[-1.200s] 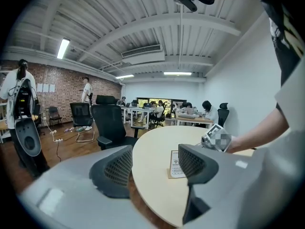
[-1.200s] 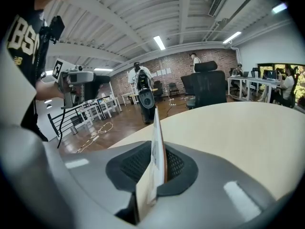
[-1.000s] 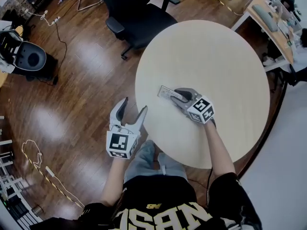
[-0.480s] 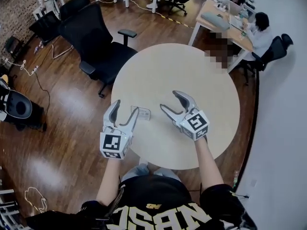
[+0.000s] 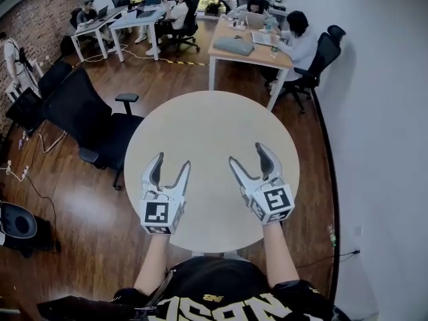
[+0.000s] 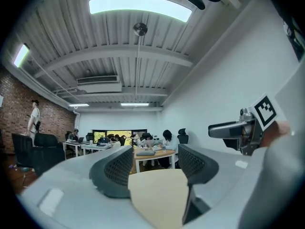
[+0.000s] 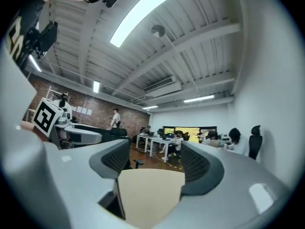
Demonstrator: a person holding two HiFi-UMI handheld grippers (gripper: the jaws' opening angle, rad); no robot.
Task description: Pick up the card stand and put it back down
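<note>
Head view: two grippers held level above a round table (image 5: 214, 116).
Black chair (image 5: 93, 122) stands on the floor just left of the table. Left gripper (image 5: 172, 160): jaws apart, nothing between them; its own view shows only tabletop and the room beyond. Right gripper (image 5: 248, 154): jaws wide, have just been opening, nothing between them, tabletop beyond. The two sit side by side over the table's near half, not touching. Card stand: cannot be made out in any view.
</note>
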